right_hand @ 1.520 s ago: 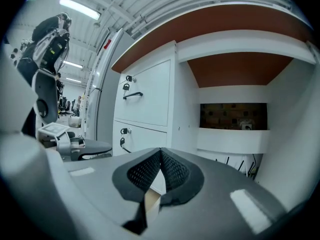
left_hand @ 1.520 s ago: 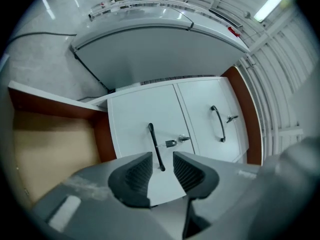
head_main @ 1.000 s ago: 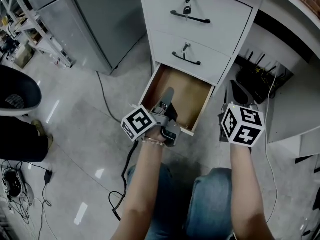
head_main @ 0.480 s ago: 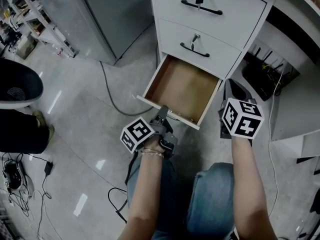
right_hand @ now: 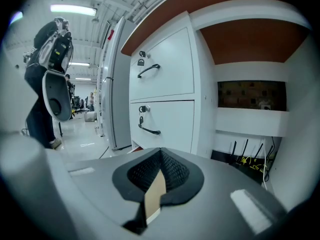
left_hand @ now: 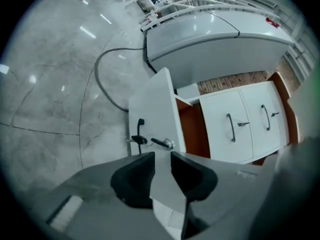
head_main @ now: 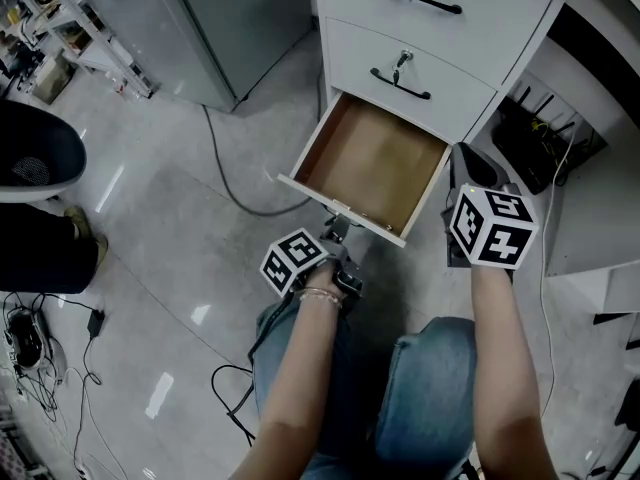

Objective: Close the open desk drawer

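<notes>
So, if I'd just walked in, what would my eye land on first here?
The bottom drawer of the white cabinet stands pulled out, its bare brown inside showing. Just before its front, the jaws of the left gripper have just been opening, with nothing gripped between them. The right gripper, shut, hangs at the drawer's right side.

Glossy grey concrete floor [head_main: 160, 258] underfoot, ceiling lights glinting off it. A thin black cable [left_hand: 95, 80] snakes across it. The white drawer cabinet [head_main: 440, 63] stands on it beside a tall grey metal cabinet [head_main: 215, 18]. Far left there's a tangle of dark cords [head_main: 25, 363], possibly chargers.
</notes>
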Action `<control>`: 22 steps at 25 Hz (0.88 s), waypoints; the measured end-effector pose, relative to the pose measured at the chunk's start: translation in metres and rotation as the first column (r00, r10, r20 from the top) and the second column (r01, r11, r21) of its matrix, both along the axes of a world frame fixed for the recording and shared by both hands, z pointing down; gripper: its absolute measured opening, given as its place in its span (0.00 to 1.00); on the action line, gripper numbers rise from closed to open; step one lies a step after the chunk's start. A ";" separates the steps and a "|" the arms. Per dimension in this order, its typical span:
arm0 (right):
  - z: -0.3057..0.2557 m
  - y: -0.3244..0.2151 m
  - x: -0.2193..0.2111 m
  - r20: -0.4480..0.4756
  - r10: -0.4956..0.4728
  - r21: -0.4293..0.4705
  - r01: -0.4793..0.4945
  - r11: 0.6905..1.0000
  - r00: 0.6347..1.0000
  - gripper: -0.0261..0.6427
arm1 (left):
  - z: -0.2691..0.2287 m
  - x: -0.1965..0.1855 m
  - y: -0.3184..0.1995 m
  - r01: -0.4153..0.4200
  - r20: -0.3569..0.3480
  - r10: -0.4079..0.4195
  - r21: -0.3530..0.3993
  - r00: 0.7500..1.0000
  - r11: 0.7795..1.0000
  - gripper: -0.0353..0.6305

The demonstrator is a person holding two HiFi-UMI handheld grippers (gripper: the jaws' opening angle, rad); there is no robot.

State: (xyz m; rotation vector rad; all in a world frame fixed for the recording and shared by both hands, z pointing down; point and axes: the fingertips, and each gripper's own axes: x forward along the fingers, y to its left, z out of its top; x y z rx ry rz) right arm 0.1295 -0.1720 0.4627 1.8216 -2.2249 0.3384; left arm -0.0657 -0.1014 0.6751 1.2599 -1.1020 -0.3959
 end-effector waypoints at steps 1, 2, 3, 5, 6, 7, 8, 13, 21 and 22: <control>-0.001 0.000 0.002 0.003 0.002 0.003 -0.003 1.000 1.000 0.04 | 0.009 0.002 0.001 -0.010 0.018 0.010 -0.026 1.000 1.000 0.18; -0.003 0.001 0.004 0.008 0.009 0.006 -0.009 1.000 1.000 0.04 | 0.019 0.004 0.002 -0.016 0.035 0.018 -0.054 0.999 0.998 0.18; -0.004 0.001 0.006 0.014 0.015 0.008 -0.015 1.000 1.000 0.04 | 0.028 0.004 0.003 -0.019 0.048 0.023 -0.079 0.999 0.997 0.18; -0.007 0.001 0.008 0.022 0.021 0.012 -0.021 1.000 1.000 0.04 | 0.043 0.003 0.001 -0.015 0.067 0.022 -0.110 0.998 0.994 0.18; -0.009 0.001 0.008 0.023 0.019 0.015 -0.020 1.000 1.000 0.04 | 0.049 0.002 -0.001 -0.010 0.074 0.018 -0.116 0.997 0.993 0.18; -0.012 0.000 0.007 0.023 0.016 0.021 -0.017 1.000 1.000 0.04 | 0.054 0.001 -0.003 -0.006 0.080 0.015 -0.116 0.997 0.993 0.18; -0.015 0.000 0.007 0.022 0.012 0.028 -0.013 1.000 1.000 0.04 | 0.058 0.002 -0.005 -0.004 0.086 0.014 -0.114 0.996 0.994 0.18; -0.018 0.003 0.001 0.008 -0.016 0.039 0.016 0.999 1.000 0.04 | 0.068 0.012 -0.017 -0.010 0.079 0.016 -0.077 0.997 0.997 0.19; -0.019 0.011 -0.008 -0.002 -0.081 0.030 0.081 0.996 0.997 0.04 | 0.069 0.014 -0.024 0.072 -0.010 -0.072 -0.058 0.997 0.996 0.06; -0.019 0.012 -0.008 -0.004 -0.089 0.027 0.089 0.996 0.996 0.04 | 0.069 0.014 -0.024 0.077 -0.020 -0.079 -0.058 0.997 0.995 0.06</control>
